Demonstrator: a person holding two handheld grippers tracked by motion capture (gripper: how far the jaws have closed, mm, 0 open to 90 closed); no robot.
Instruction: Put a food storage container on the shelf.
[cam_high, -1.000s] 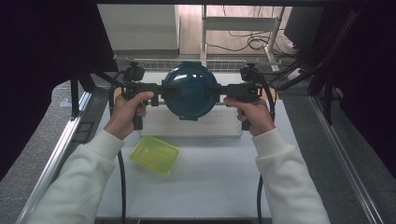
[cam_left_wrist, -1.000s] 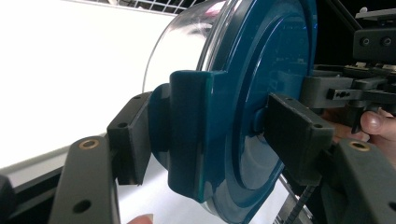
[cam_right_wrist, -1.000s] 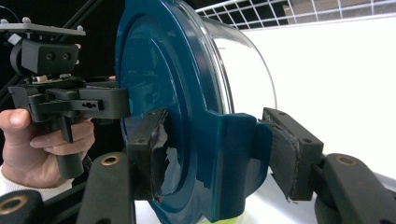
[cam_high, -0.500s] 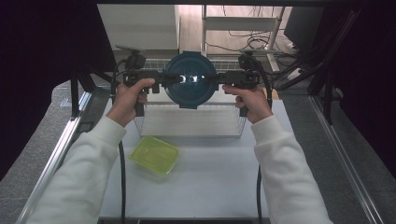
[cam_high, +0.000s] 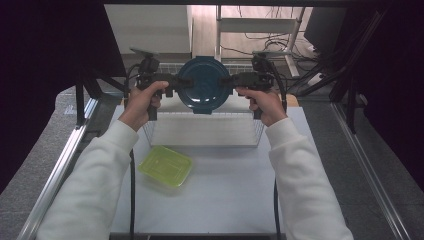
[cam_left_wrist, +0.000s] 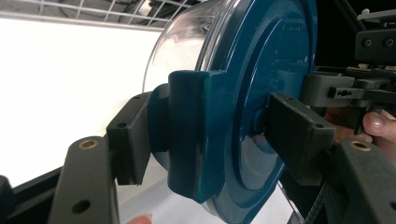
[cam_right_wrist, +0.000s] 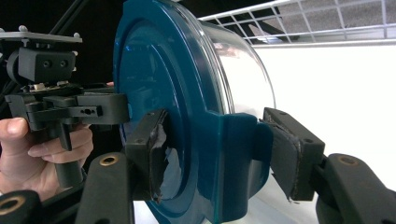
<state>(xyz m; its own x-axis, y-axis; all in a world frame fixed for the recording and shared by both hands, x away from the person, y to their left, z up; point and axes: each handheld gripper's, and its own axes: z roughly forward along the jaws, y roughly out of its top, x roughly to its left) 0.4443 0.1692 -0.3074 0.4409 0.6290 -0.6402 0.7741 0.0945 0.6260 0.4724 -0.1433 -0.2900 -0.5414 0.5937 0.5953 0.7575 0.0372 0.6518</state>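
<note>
1. Gripping the round clear container with a dark teal lid (cam_high: 204, 85) from both sides, the two grippers hold it in the air above the far edge of the wire basket (cam_high: 205, 131).
2. The left gripper (cam_high: 172, 82) clamps the lid's left latch tab (cam_left_wrist: 196, 135), one pad on the lid face.
3. The right gripper (cam_high: 231, 81) clamps the opposite tab (cam_right_wrist: 238, 158) likewise.
4. A lime-green lid (cam_high: 166, 165) lies on the white table (cam_high: 225, 200), near the basket's front left corner.

The lidded container (cam_high: 203, 84) hung between the left gripper (cam_high: 172, 82) and right gripper (cam_high: 231, 81), above the wire basket (cam_high: 205, 131) — the tray (cam_high: 165, 165) lay nearer, to its left.
</note>
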